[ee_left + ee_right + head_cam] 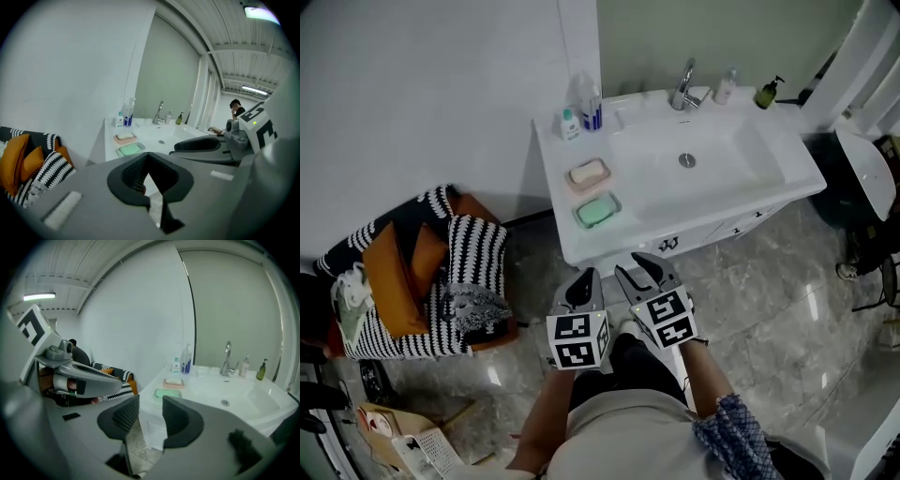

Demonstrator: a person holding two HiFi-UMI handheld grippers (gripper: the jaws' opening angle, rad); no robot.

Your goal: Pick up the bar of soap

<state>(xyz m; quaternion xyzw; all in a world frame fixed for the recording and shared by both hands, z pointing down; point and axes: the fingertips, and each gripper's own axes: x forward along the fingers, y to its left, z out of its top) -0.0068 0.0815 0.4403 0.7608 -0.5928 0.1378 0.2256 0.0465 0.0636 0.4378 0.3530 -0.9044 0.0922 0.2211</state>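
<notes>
White counter (551, 161) beside the basin (722, 155) carries the bar of soap (589, 172) on a pink dish (578, 186), well apart from me. My left gripper (585, 277) is pinched together and my right gripper (634, 266) stands parted, gripping nothing.

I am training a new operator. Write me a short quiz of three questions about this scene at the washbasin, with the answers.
1. True or false: the right tool is closed on something.
2. What colour is the soap that lies nearer the front edge of the counter? A. green B. blue C. black
3. Which has its jaws together with nothing between them, the left tool or the right tool?

Key: 1. False: its jaws stand apart and empty. 2. A. 3. The left tool.
</notes>
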